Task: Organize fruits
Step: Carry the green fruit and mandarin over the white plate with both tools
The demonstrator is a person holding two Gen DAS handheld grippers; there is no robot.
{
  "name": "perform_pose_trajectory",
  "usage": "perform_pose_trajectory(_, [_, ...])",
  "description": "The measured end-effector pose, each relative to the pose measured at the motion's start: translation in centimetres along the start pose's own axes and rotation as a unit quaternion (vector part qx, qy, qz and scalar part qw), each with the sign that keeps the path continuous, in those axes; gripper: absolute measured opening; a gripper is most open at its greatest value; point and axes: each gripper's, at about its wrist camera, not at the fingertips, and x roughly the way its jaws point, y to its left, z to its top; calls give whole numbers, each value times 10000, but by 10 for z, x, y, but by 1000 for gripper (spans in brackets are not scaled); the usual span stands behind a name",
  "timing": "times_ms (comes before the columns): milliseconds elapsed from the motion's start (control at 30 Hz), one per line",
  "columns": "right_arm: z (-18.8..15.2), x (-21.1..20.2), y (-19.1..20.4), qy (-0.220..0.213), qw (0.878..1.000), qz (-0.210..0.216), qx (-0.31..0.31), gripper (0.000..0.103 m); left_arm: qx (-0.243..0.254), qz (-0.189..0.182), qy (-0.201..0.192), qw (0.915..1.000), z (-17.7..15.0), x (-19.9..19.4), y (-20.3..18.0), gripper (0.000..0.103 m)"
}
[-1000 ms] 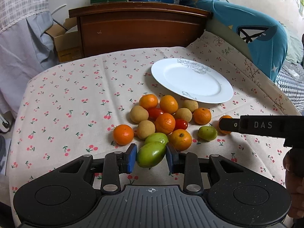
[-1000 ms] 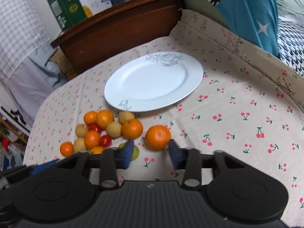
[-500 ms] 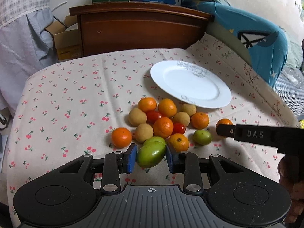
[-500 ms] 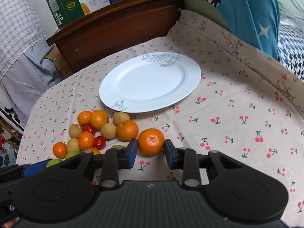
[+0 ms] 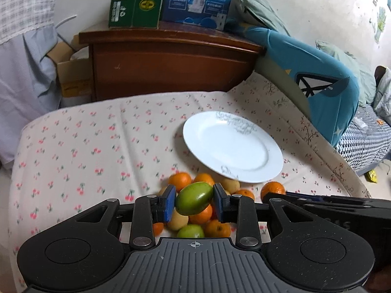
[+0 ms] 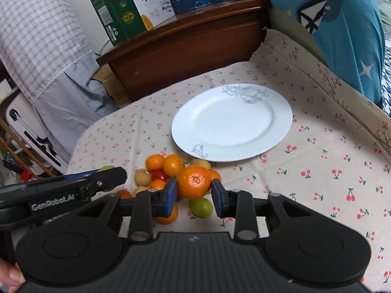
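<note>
My left gripper (image 5: 194,202) is shut on a green oval fruit (image 5: 194,198) and holds it above the fruit pile (image 5: 200,217). My right gripper (image 6: 194,193) is shut on an orange tangerine (image 6: 194,182), lifted above the cloth. A white plate (image 5: 232,146) lies empty beyond the pile; it also shows in the right wrist view (image 6: 232,122). Several tangerines, small brown fruits, red tomatoes and a green fruit (image 6: 200,207) lie in the pile (image 6: 166,171) on the cherry-print cloth. The left gripper's arm (image 6: 61,190) shows at left in the right wrist view.
A wooden headboard (image 5: 171,63) with cardboard boxes (image 5: 171,0) on top stands behind the table. A blue cushion (image 5: 317,78) is at the right. Cherry-print cloth (image 5: 85,151) lies bare at left. The right gripper's arm (image 5: 342,210) crosses at lower right.
Both grippers have lifted with their fruit. The right gripper closed on the tangerine and raised it. The left gripper rose with the green fruit and came nearer the plate.
</note>
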Motion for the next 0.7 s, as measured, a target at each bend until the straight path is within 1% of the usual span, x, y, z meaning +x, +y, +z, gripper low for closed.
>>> perform_pose_trajectory(133, [12,-4,-8,-50,9998,116,128,31,185,-78,-40,9998,12,5,-5,30])
perform_pose_trajectory(267, [22,-1,-18,-53,9998,21,211,31,396,-205,-91,9990,24,13,-10,30])
perform_pose_trajectory(433, [31,8,-28,-39,9992,-56,382,31,502,-305,-60,9983,35,29,-14,30])
perform_pose_trajectory(600, [37,19,-33,-16,9987,-132,486,31,634,-358,34,9973,43,50,-19,30])
perform_pose_trajectory(700, [39,25,-37,12,9981,-202,574,31,619,-413,136,9971,46,64,-19,30])
